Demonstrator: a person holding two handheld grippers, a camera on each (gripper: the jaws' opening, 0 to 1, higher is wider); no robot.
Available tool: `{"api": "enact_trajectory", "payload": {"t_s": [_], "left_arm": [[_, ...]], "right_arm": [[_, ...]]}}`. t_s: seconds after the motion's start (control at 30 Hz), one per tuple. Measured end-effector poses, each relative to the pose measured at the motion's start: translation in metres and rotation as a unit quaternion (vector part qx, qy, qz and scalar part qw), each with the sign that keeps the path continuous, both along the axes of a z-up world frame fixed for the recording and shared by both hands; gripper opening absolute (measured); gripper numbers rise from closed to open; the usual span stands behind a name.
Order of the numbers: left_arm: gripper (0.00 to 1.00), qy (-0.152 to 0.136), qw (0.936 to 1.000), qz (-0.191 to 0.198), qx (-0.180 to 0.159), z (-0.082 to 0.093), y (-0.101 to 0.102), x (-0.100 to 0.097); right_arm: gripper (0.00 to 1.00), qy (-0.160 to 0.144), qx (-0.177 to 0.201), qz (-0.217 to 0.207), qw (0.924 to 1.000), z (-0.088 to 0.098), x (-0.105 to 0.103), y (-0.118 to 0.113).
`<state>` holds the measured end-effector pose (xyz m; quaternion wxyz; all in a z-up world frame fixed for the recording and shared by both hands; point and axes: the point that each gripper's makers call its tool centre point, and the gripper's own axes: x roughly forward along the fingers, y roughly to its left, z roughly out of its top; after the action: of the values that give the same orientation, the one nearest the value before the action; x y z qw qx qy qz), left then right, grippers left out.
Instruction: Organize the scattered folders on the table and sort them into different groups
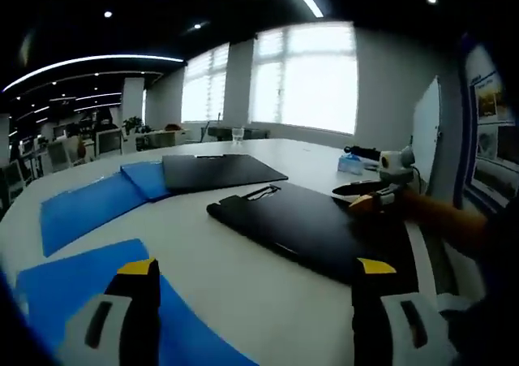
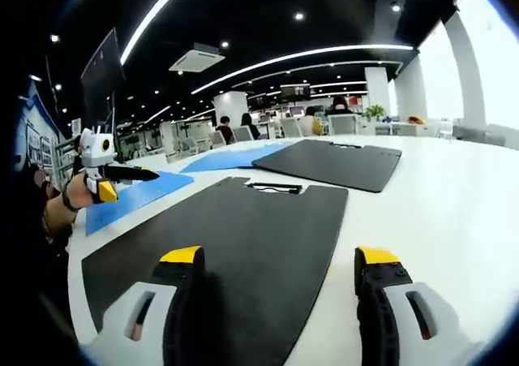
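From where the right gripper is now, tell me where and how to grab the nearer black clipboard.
Take the nearer black clipboard by its plain near edge, opposite the metal clip, coming in low along the white table. It lies flat, so a jaw probably has to slide under that edge. The right gripper hangs open above that end, so the reach looks short.

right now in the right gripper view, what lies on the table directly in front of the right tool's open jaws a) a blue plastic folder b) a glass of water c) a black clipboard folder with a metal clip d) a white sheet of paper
c: the flat black clipboard folder with a metal clip stretches across the white table just ahead of the right tool, whose yellow-tipped jaws stand apart with nothing between them.
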<state>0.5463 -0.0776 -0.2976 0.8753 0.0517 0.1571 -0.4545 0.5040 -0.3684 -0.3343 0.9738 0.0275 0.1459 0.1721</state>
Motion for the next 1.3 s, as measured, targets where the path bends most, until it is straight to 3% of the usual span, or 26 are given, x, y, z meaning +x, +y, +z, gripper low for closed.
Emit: {"api": "enact_trajectory", "payload": {"t_s": [0.33,0.7,1.3], "left_arm": [[0.99,-0.005,0.9996,0.028,0.003,0.005,0.054,0.004],[0.99,-0.019,0.9984,0.050,0.014,0.007,0.099,0.000],[0.99,-0.050,0.9956,0.078,-0.016,0.028,0.156,-0.005]], "right_arm": [[0.86,-0.037,0.014,-0.004,0.9992,0.013,0.002,-0.003],[0.96,-0.071,0.003,0.013,0.9974,0.025,-0.007,0.024],[0.99,-0.111,-0.009,0.019,0.9936,0.032,-0.006,0.005]]}}
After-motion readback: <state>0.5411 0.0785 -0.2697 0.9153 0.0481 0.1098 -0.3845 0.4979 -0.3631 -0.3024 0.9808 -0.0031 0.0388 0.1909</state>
